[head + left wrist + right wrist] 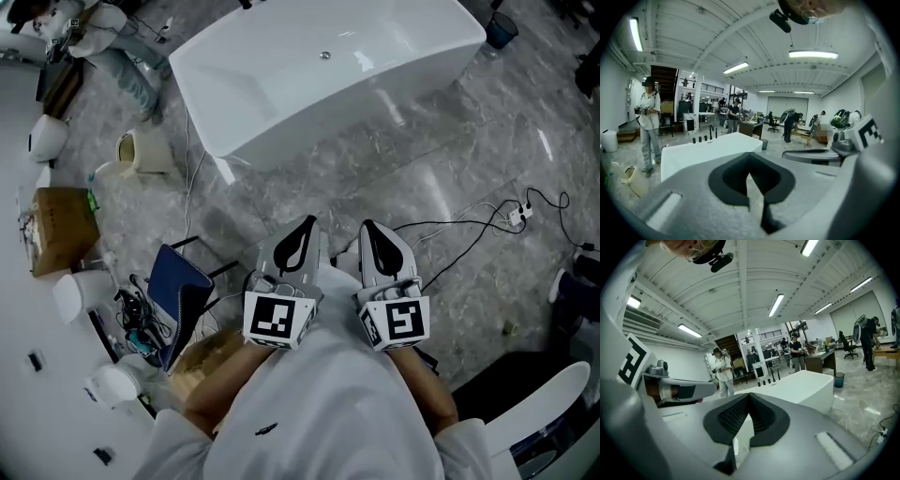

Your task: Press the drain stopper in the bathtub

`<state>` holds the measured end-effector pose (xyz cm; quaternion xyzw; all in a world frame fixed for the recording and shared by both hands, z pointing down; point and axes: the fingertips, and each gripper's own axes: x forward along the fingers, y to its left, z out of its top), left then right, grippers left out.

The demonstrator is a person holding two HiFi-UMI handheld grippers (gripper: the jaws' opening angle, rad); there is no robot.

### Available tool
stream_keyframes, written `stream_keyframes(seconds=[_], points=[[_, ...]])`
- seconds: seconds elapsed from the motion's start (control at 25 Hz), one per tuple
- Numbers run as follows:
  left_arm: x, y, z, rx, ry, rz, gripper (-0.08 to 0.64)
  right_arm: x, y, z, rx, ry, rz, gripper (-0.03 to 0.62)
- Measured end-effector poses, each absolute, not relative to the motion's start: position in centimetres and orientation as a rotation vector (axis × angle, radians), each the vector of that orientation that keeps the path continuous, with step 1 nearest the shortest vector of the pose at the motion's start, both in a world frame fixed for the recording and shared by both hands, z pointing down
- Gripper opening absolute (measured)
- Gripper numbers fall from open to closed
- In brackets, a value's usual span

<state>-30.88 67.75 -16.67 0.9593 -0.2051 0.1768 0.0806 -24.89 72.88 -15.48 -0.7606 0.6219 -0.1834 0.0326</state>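
Grey marble floor (pixel 469 159), big open hall. One white bathtub (pixel 309 127) ahead, one drain stopper (pixel 324 55) in its bottom. Two grippers, left (pixel 307 223) and right (pixel 368 227), both closed, empty, well short of it.

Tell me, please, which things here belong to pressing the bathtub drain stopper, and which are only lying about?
For the job:
- bathtub
- drain stopper
- left gripper, shut, empty
- right gripper, shut, empty

Lying about on the floor:
- cardboard box
- power strip
- bin
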Motion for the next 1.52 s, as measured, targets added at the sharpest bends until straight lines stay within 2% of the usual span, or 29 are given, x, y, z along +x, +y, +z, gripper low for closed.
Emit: stream_keyframes(seconds=[0.44, 0.64, 0.88, 1.2, 1.52], points=[[-26.8, 60.5, -14.9, 2.803, -0.618, 0.531, 0.0, -20.5, 65.7, -14.1, -2.321, 2.001, -0.625, 0.003], [-21.9, 52.4, -13.5, 2.751, -0.598, 0.492, 0.0, -16.6, 58.2, -12.9, -2.334, 2.027, -0.685, 0.003], [-15.9, 41.0, -16.1, 2.765, -0.503, 0.406, 0.0, -10.4, 47.2, -15.2, -2.428, 1.971, -0.676, 0.003], [-13.7, 29.4, -15.1, 2.703, -0.497, 0.401, 0.0, -5.7, 37.5, -15.9, -2.513, 1.907, -0.713, 0.003], [-13.0, 26.1, -15.0, 2.638, -0.584, 0.367, -0.002, -3.9, 32.5, -15.1, -2.419, 2.067, -0.772, 0.003]])
